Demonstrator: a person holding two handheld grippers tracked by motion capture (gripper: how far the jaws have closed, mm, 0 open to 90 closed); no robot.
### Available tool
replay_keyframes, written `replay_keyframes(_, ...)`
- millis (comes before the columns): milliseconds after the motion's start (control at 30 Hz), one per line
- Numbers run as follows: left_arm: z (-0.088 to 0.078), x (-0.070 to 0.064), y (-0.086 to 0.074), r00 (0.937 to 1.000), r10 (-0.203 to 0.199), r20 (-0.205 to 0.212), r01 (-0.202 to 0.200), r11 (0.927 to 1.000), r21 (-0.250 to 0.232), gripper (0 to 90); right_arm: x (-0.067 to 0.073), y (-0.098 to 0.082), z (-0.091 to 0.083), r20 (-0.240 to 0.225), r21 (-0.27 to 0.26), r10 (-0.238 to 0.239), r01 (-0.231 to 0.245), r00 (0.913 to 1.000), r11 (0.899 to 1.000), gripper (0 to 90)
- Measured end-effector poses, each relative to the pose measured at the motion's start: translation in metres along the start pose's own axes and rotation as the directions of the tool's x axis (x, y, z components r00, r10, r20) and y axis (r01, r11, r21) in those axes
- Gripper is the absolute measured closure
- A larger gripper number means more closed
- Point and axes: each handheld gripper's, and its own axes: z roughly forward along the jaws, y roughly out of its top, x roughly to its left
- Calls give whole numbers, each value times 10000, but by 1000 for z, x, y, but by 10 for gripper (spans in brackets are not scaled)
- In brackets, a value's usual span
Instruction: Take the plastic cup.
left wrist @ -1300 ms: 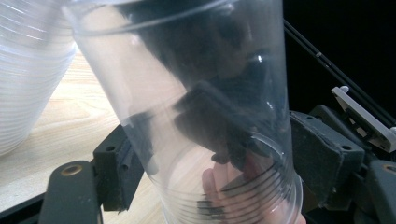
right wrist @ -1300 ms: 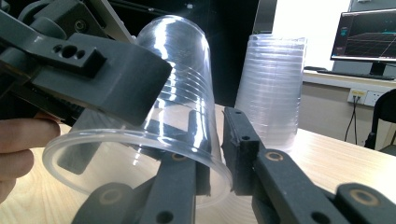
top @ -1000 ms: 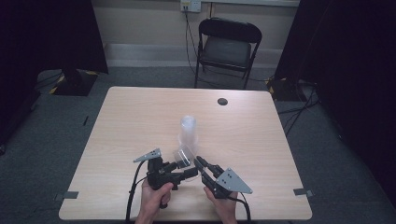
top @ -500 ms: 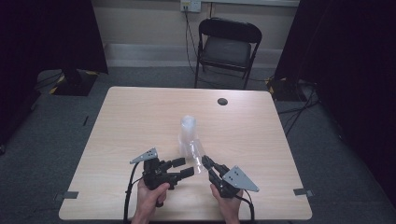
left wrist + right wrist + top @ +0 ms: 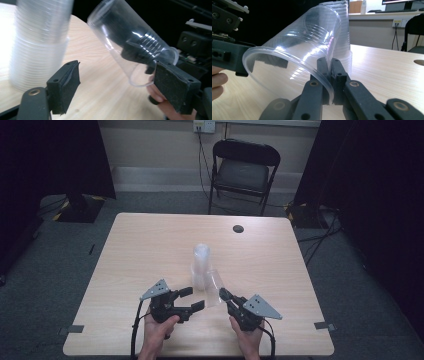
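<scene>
An upturned stack of clear plastic cups (image 5: 201, 265) stands mid-table, also as a stack (image 5: 37, 45) and a stack (image 5: 343, 37) in the gripper views. One clear cup (image 5: 216, 289) leans away from the stack's right side. My right gripper (image 5: 223, 295) is shut on this cup's wall near the rim, as the right gripper (image 5: 331, 72) on the cup (image 5: 294, 47) shows. My left gripper (image 5: 192, 299) is open just left of it. Its jaws have just been opening. In the left gripper view (image 5: 117, 82) the cup (image 5: 125, 37) hangs beyond them, untouched.
The pale wooden table (image 5: 150, 245) has a dark round hole (image 5: 238, 228) near its far edge. A black folding chair (image 5: 245, 170) stands behind the table. Dark curtains hang at both sides, and cables run along the floor.
The single cup has come off the stack's side and tilted to the right in the right gripper. The left gripper's jaws stand wider apart than before.
</scene>
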Motion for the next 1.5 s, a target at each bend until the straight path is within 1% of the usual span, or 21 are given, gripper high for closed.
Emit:
replay_keyframes(100,-3,0,1,9985,387,-394,-396,9990,-203,227,-3,1,-1,-12,196,208,-207,9998,9996,872)
replay_keyframes(167,-5,0,1,9972,486,-561,-506,9981,-349,228,-6,2,-1,-100,407,438,-433,9990,9982,872)
replay_keyframes(233,-6,1,2,9939,678,-871,-710,9969,-343,227,-8,3,-1,-118,561,519,-511,9986,9971,872)
replay_keyframes(300,-7,1,3,9872,922,-1302,-958,9952,-215,227,-9,5,-1,-55,818,397,-391,9992,9959,872)
replay_keyframes(367,-8,3,4,9821,985,-1606,-1024,9946,-164,189,-10,7,-1,-106,1026,373,-360,9992,9941,872)
replay_keyframes(500,-8,3,4,9714,1268,-2010,-1293,9916,7,209,-10,9,2,-182,1346,431,-402,9989,9901,873)
replay_keyframes(567,-7,3,3,9587,1632,-2328,-1656,9861,93,209,-10,10,3,-164,1548,334,-305,9993,9875,872)
replay_keyframes(600,-7,3,3,9563,1744,-2345,-1751,9844,182,209,-10,11,4,-188,1622,358,-323,9992,9862,872)
replay_keyframes(700,-8,4,2,9619,1657,-2176,-1692,9856,23,210,-11,13,5,-255,1924,325,-270,9991,9809,872)
replay_keyframes(767,-7,3,2,9575,1993,-2086,-2034,9791,17,208,-12,14,6,-316,2145,347,-271,9989,9763,872)
replay_keyframes(900,-6,4,2,9576,2290,-1749,-2249,9734,429,175,-14,15,8,-445,2491,535,-407,9976,9676,873)
replay_keyframes(1100,-6,0,0,9292,3316,-1628,-3184,9424,1023,179,-17,17,12,-1011,3291,960,-578,9902,9425,873)
replay_keyframes(1133,-5,-1,0,9204,3555,-1626,-3413,9336,1092,181,-17,18,13,-1073,3390,1054,-633,9886,9387,873)
replay_keyframes(1167,-5,-2,0,9173,3649,-1593,-3506,9299,1114,182,-18,19,13,-1117,3598,1101,-630,9876,9309,873)
replay_keyframes(1200,-4,-3,0,9095,3886,-1475,-3735,9198,1200,186,-18,20,13,-1150,3694,1100,-603,9873,9273,873)
replay_keyframes(1233,-3,-3,-1,9055,4005,-1404,-3853,9145,1234,190,-19,22,14,-1153,3884,1116,-587,9870,9196,872)
replay_keyframes(1300,-1,-4,-3,8995,4102,-1505,-3937,9103,1279,193,-19,23,14,-1223,4039,1161,-575,9857,9130,872)
replay_keyframes(1367,1,-4,-6,8997,4128,-1416,-3967,9088,1289,202,-21,26,15,-1273,4167,1388,-741,9821,9060,872)
replay_keyframes(1400,2,-4,-7,8951,4229,-1416,-4076,9046,1247,202,-21,27,15,-1268,4189,1464,-808,9811,9044,872)
replay_keyframes(1467,4,-6,-9,8860,4413,-1421,-4240,8953,1367,202,-20,30,17,-1347,4412,1611,-864,9777,8933,872)
replay_keyframes(1500,5,-7,-10,8811,4498,-1461,-4319,8912,1388,202,-20,30,18,-1343,4464,1597,-842,9780,8909,873)
